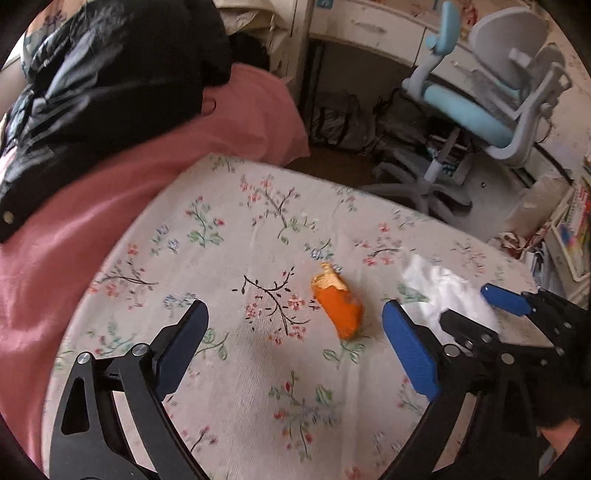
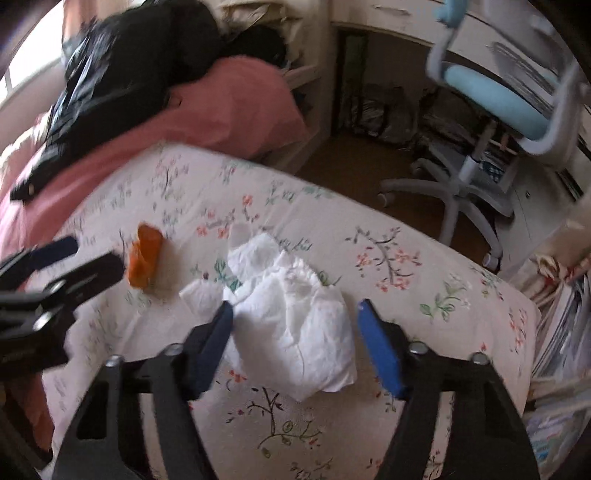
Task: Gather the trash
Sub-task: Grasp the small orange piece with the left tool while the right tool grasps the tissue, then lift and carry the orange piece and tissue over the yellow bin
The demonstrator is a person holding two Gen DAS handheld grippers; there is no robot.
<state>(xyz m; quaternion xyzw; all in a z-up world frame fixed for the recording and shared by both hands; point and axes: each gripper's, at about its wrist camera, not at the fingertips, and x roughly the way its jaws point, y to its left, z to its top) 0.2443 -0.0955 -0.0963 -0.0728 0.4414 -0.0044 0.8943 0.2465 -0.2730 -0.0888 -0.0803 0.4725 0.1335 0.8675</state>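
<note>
An orange peel piece (image 1: 338,304) lies on the floral bed sheet (image 1: 236,236); it also shows in the right wrist view (image 2: 144,258). A crumpled white tissue (image 2: 291,314) lies to its right, and shows in the left wrist view (image 1: 443,291). My left gripper (image 1: 295,347) is open above the sheet, the peel just ahead between its fingers. My right gripper (image 2: 295,343) is open with its jaws on either side of the tissue. The right gripper appears at the right in the left wrist view (image 1: 491,314); the left gripper appears at the left in the right wrist view (image 2: 55,266).
A pink blanket (image 1: 110,192) and a black jacket (image 1: 110,74) lie at the bed's far left. Beyond the bed edge stand a grey-blue desk chair (image 1: 480,110), a white desk (image 1: 369,29) and bags on the floor (image 1: 340,122). Papers are piled at the right (image 2: 565,317).
</note>
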